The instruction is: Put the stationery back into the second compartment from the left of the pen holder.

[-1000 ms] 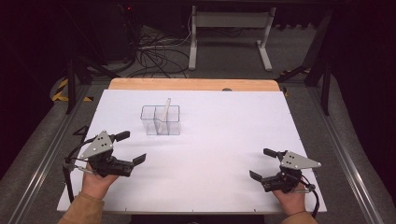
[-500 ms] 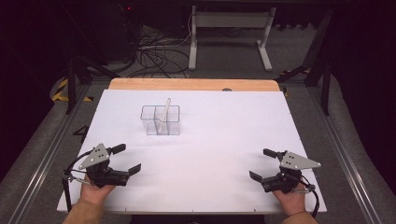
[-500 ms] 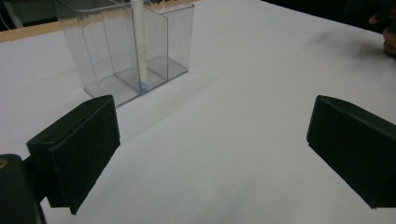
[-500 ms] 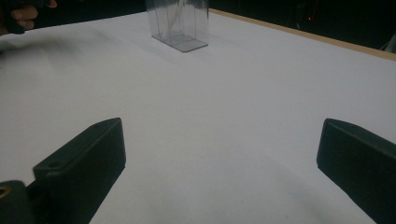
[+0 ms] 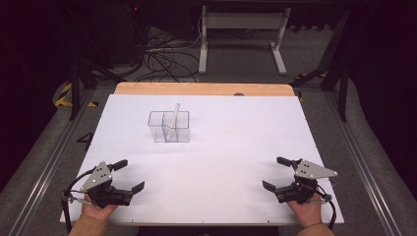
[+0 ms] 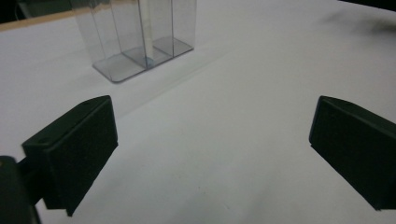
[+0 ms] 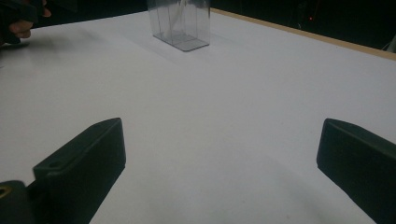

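A clear plastic box (image 5: 169, 126) with inner dividers stands on the white table sheet (image 5: 231, 132), left of centre and toward the back. A pale stick (image 5: 174, 116) leans upright inside it. The same box appears at the top of the left gripper view (image 6: 135, 35) and far off in the right gripper view (image 7: 180, 23). My left gripper (image 5: 129, 175) rests low at the front left corner, open, with nothing between its jaws. At the front right, my right gripper (image 5: 276, 173) is open too and holds nothing.
A wooden strip (image 5: 204, 89) runs along the table's far edge. Beyond it are a white stand's legs (image 5: 241, 34) and loose cables (image 5: 162, 54) on the floor. The other hand (image 7: 21, 23) is visible at the top left of the right gripper view.
The left hand has drawn its gripper back toward the front edge and lower onto the table. The right gripper has stayed put.
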